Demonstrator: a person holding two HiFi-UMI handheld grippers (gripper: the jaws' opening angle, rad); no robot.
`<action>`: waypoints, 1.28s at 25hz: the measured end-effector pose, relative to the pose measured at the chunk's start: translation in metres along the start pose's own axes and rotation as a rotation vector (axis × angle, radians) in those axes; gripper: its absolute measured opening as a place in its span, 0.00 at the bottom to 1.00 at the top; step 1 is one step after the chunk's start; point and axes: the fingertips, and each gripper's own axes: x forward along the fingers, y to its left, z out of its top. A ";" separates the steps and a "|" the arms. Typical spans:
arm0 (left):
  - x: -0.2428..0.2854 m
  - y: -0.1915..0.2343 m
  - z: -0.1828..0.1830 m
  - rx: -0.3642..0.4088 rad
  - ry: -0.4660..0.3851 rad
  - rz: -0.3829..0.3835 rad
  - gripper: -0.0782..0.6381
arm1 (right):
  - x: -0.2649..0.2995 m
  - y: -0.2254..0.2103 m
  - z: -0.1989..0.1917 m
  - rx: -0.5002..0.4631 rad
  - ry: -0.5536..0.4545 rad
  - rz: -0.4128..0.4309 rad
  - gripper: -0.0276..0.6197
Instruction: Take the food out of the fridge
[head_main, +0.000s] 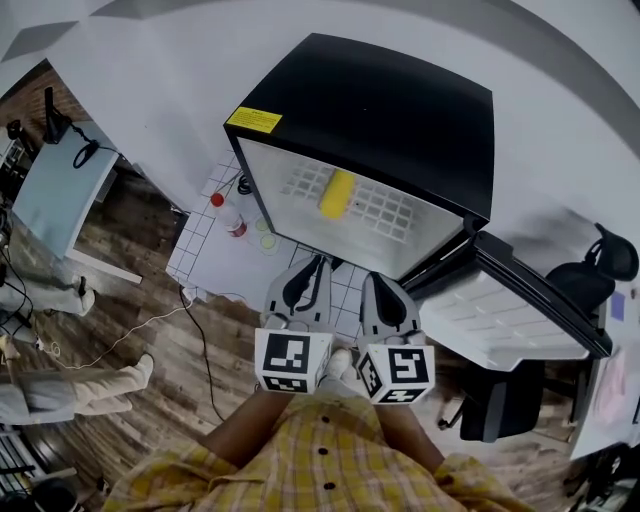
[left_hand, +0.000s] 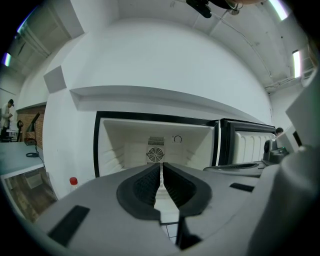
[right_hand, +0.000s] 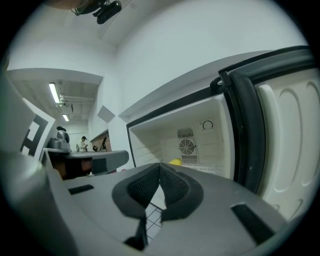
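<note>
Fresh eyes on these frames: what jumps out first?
The black fridge stands with its door swung open to the right, one yellow food item on its wire shelf. Just in front, the left tool and right tool sit side by side, both shut and empty.

This reads as an office or lab space set up for recording, not a home kitchen. A small black fridge (head_main: 400, 110) stands on a white gridded mat (head_main: 205, 250) laid over wood-plank flooring (head_main: 140, 320), against a bare white wall. Left of the fridge are a desk surface (head_main: 60, 190) with cables, a person (head_main: 60, 395) and, farther off, a brick wall (left_hand: 36, 111) under ceiling strip lights (right_hand: 53, 92). Right of the fridge stands a black office chair (head_main: 612, 255).
</note>
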 end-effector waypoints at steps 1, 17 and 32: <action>0.003 0.001 0.001 0.000 0.000 -0.006 0.12 | 0.001 -0.001 -0.001 0.000 0.003 -0.002 0.05; 0.078 0.021 0.010 0.040 0.050 -0.085 0.39 | 0.030 -0.012 0.009 0.016 -0.007 -0.106 0.05; 0.167 0.049 -0.039 0.106 0.213 -0.040 0.54 | 0.038 -0.031 0.000 0.041 0.012 -0.161 0.05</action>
